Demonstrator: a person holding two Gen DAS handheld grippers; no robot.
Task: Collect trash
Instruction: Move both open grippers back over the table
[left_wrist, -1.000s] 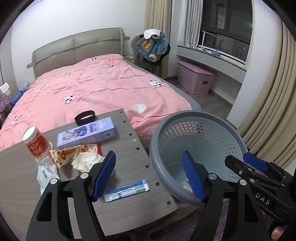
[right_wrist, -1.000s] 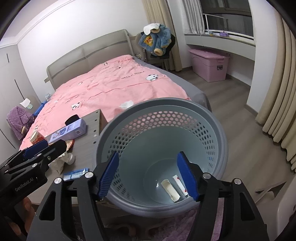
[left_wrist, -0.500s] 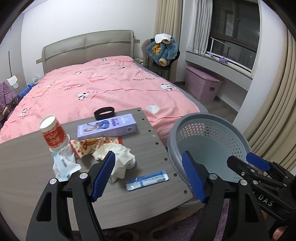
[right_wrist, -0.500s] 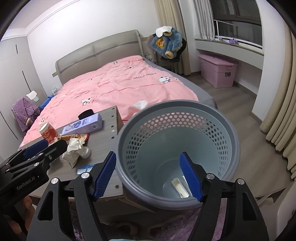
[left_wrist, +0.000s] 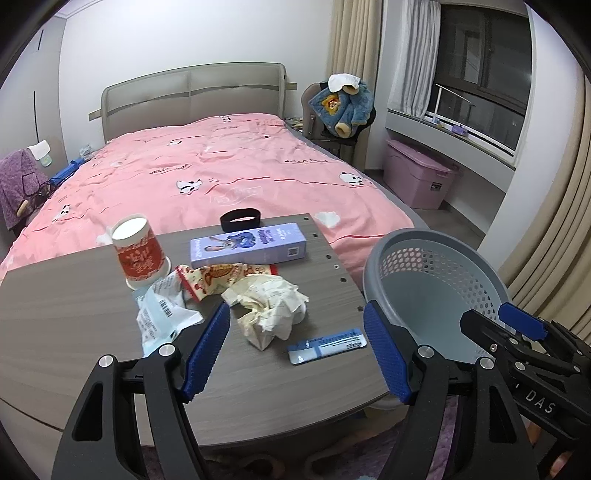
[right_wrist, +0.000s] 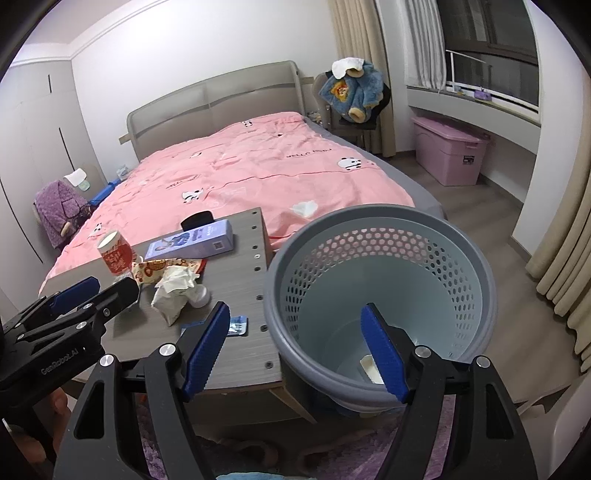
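Left wrist view showed the crumpled paper wad (left_wrist: 271, 308) lying on the surface (left_wrist: 74, 317) left of the grey basket (left_wrist: 436, 295), with the blue packet (left_wrist: 327, 345) nearer that basket. Left tool (left_wrist: 297, 349) hung spread over both, probably lining up a pick. Right tool (right_wrist: 291, 347) waited spread at the basket's rim, holding nothing.

Crumpled tissue (left_wrist: 271, 308) and wrappers (left_wrist: 214, 277) lie beside grey perforated basket (left_wrist: 436, 243).

Grey basket (right_wrist: 380, 236) beside littered table (right_wrist: 236, 295)
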